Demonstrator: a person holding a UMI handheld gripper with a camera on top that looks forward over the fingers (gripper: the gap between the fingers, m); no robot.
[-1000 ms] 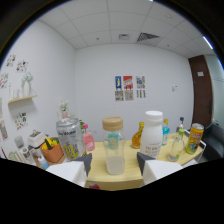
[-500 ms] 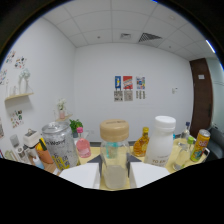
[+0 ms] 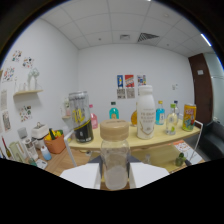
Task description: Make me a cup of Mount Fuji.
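A clear glass jar with a tan lid stands upright between my two white fingers, and my gripper is shut on it. Its lower part is hidden below the fingers. Beyond the jar, a wooden table carries a row of drinks. These include a tall white bottle, a dark can, a yellow can, a pink bottle and small blue bottles.
An orange bowl with small items sits low beside the table, past the dark can. A wall shelf is beyond it, posters hang on the back wall, and a dark door stands beyond the yellow can.
The jar has stayed fixed between the fingers. The table and its bottles have shifted upward behind it, and the dark can and white bottle now show above the jar's lid.
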